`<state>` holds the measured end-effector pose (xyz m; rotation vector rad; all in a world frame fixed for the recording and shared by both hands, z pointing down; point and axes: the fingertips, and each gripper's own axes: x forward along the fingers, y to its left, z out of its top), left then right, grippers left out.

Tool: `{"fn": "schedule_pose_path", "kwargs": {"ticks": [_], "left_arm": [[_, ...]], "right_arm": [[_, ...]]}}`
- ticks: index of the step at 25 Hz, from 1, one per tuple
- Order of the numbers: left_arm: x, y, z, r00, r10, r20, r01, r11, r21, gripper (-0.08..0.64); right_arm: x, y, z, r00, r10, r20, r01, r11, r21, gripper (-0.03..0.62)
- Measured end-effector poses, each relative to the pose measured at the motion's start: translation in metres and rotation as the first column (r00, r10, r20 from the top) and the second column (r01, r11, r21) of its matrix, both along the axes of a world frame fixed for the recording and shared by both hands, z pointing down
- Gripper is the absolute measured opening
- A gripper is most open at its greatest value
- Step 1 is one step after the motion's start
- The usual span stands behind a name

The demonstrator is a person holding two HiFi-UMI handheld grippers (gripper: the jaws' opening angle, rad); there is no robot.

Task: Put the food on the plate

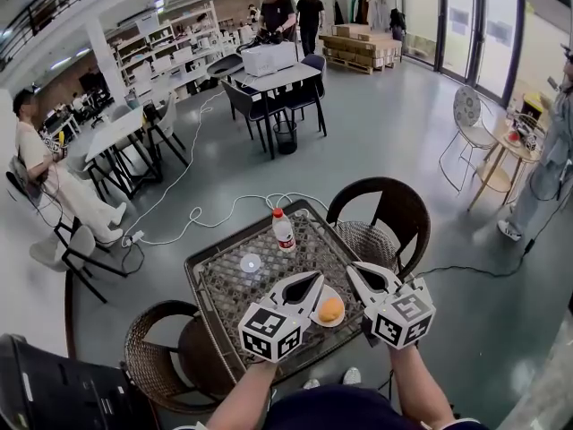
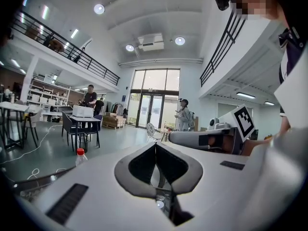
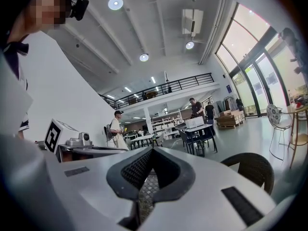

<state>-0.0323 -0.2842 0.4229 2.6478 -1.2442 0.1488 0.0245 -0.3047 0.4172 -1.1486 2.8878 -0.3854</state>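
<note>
A golden bun (image 1: 330, 309) lies on a small white plate (image 1: 344, 317) near the front of the mesh-topped table (image 1: 224, 289). Both grippers are raised above the table's near edge, with the plate between them. My left gripper (image 1: 318, 278) is just left of the bun, shut and empty; in its own view (image 2: 155, 144) the tips meet. My right gripper (image 1: 349, 265) is just right of the plate, also shut with nothing in it, and its tips touch (image 3: 153, 149). Further back on the table stand a red-capped water bottle (image 1: 283, 231) and a small round white lid (image 1: 250, 262).
Dark wicker chairs stand behind the table on the right (image 1: 385, 209) and at its front left (image 1: 161, 348). White cables (image 1: 192, 213) trail over the floor beyond. A person sits at the far left (image 1: 45, 173); others stand near the far tables (image 1: 277, 12).
</note>
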Motion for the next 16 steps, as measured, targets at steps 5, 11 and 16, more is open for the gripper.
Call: {"fn": "schedule_pose_path", "kwargs": {"ticks": [5, 11, 16], "left_arm": [[-0.0004, 0.0034, -0.0005, 1.000, 0.003, 0.007, -0.003, 1.000, -0.004, 0.011], [-0.0029, 0.0031, 0.0013, 1.000, 0.003, 0.014, -0.003, 1.000, -0.004, 0.011], [-0.0038, 0.0014, -0.0005, 1.000, 0.002, 0.020, -0.001, 1.000, -0.005, 0.011]], "right_arm": [[0.0001, 0.0036, 0.0000, 1.000, -0.003, -0.003, 0.003, 1.000, -0.001, 0.005], [0.0002, 0.0054, 0.0010, 1.000, -0.016, -0.004, 0.016, 1.000, 0.008, 0.004], [0.0036, 0.0054, 0.0015, 1.000, -0.016, -0.002, 0.016, 1.000, 0.008, 0.004]]}}
